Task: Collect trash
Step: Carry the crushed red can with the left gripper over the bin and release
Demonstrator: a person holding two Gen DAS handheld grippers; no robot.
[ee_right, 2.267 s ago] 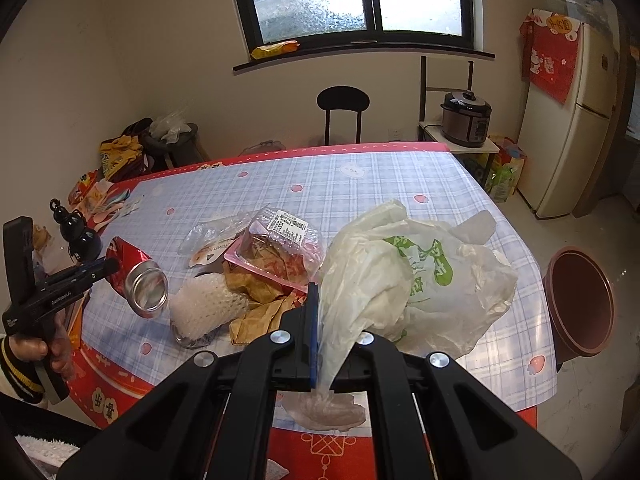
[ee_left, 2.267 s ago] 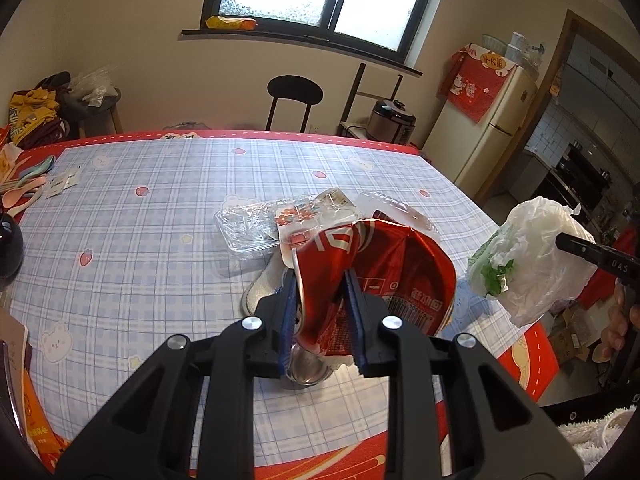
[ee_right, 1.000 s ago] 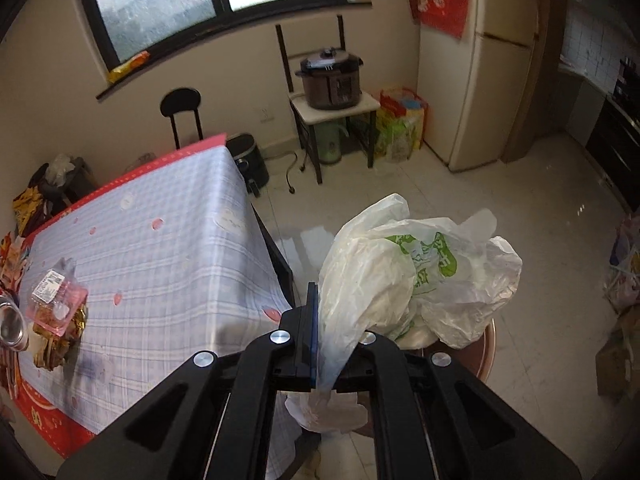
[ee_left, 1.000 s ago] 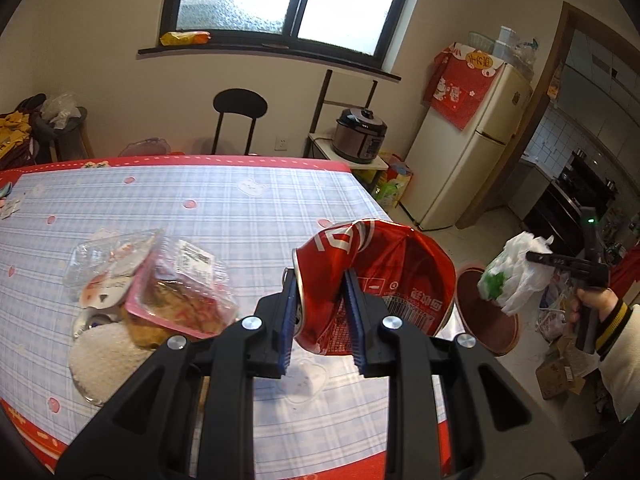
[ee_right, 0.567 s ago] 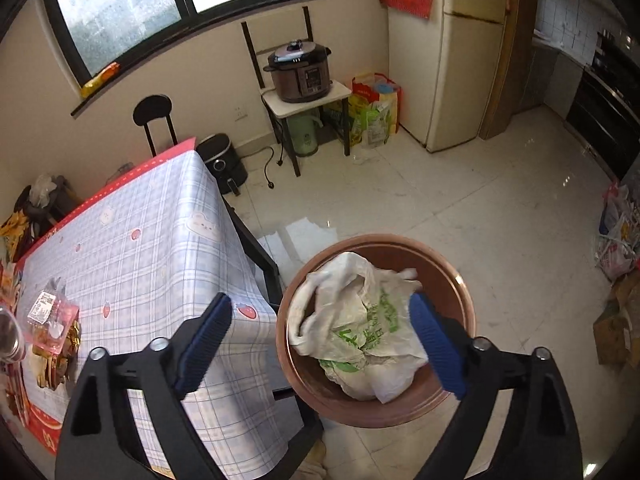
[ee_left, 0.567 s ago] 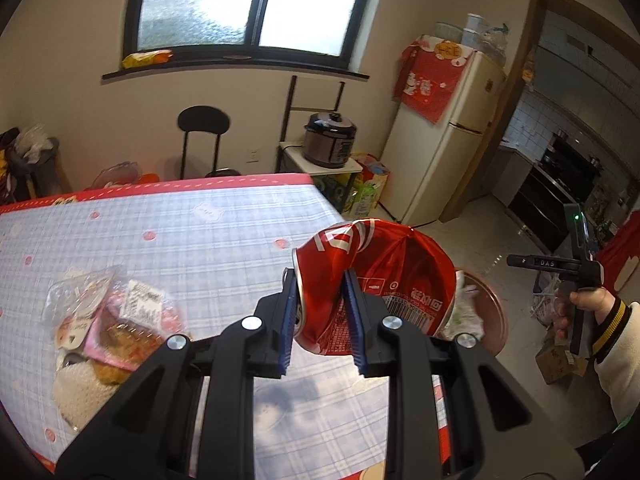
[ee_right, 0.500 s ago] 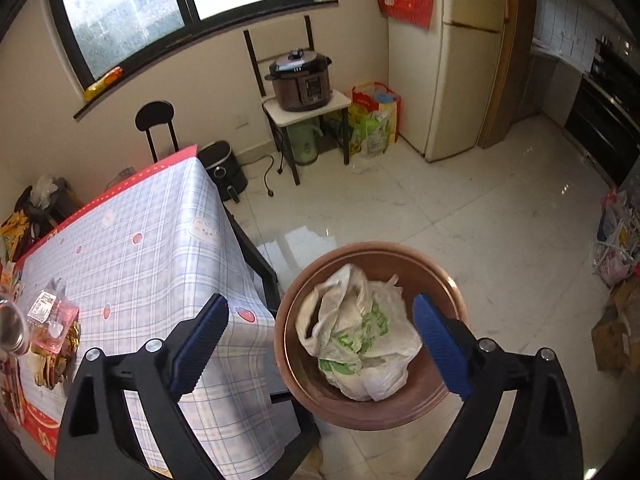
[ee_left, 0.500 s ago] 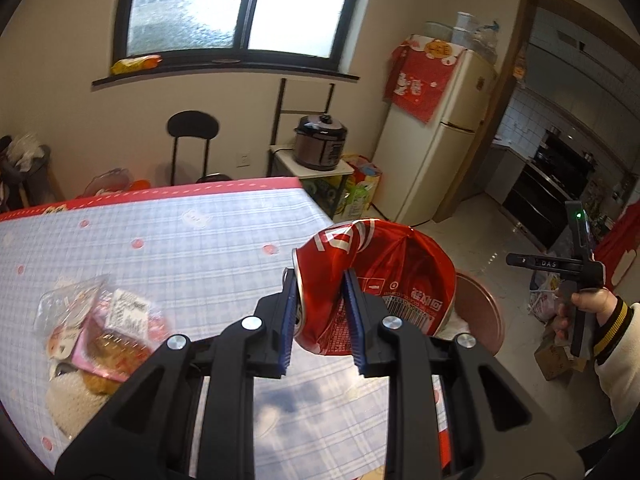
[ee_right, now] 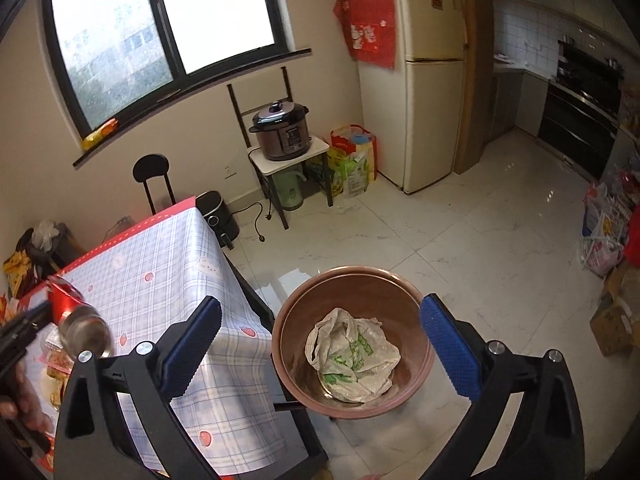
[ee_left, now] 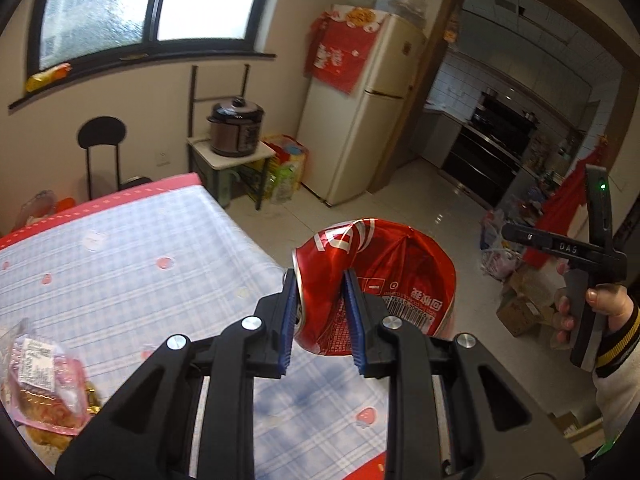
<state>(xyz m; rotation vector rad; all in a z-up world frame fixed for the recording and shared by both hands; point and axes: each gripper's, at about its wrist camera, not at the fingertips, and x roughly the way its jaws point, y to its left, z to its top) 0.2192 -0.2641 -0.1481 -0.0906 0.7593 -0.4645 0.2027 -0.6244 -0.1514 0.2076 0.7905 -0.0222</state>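
My left gripper (ee_left: pixel 319 280) is shut on a crushed red drink can (ee_left: pixel 400 264), held over the right edge of the checked table (ee_left: pixel 120 264). In the right wrist view the same can (ee_right: pixel 66 304) shows at the far left above the table. My right gripper (ee_right: pixel 320 308) hangs over the brown round bin (ee_right: pixel 288 328) on the floor; its jaws are opening wide and nothing is between them. A white plastic bag with green print (ee_right: pixel 352 356) lies in the bottom of the bin.
Wrapped food packs (ee_left: pixel 44 380) lie at the table's near left. A stand with a rice cooker (ee_right: pixel 282 132), a black chair (ee_right: pixel 152 172) and a fridge (ee_right: pixel 420 100) line the far wall. Bags and boxes (ee_right: pixel 604 240) sit on the tiled floor at the right.
The right gripper opened and the white bag fell into the bin; that gripper then rose a little. The left gripper carried the can rightward across the table to its edge.
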